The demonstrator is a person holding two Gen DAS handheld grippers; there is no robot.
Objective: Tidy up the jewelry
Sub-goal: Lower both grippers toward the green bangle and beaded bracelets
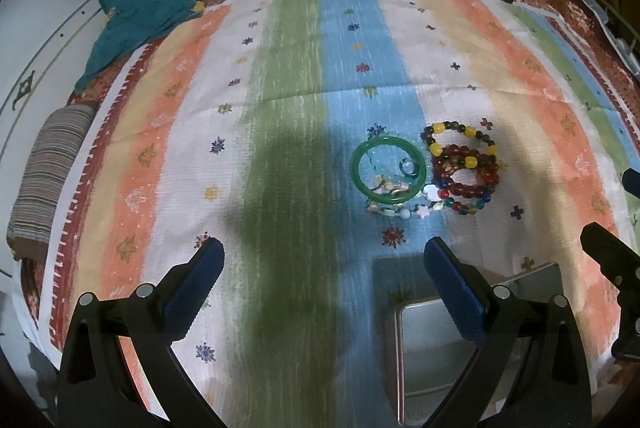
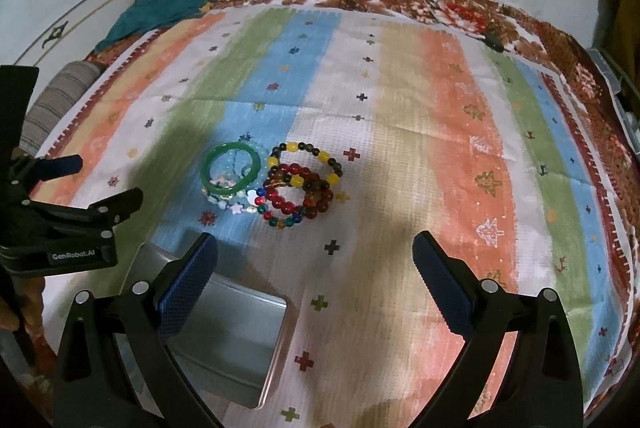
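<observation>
right now both grippers hover over a striped bedspread with nothing between their fingers. the left gripper has its jaws spread wide and empty, blue pads facing each other; the right gripper is likewise released, jaws wide apart.

the jewelry sits in one small cluster on the blue and white stripes, ahead of both grippers. a green bangle lies flat, with a pale bracelet of star and shell beads partly under its near edge and what looks like a small ring inside its circle. touching it on the right is a pile of beaded bracelets: dark red beads, a yellow-and-dark strand on top, and a multicoloured strand at the near edge.

a shallow metal tin, open and empty, rests on the spread nearer than the jewelry, under the left gripper's right finger and the right gripper's left finger.

a teal cloth lies at the far left corner.
</observation>
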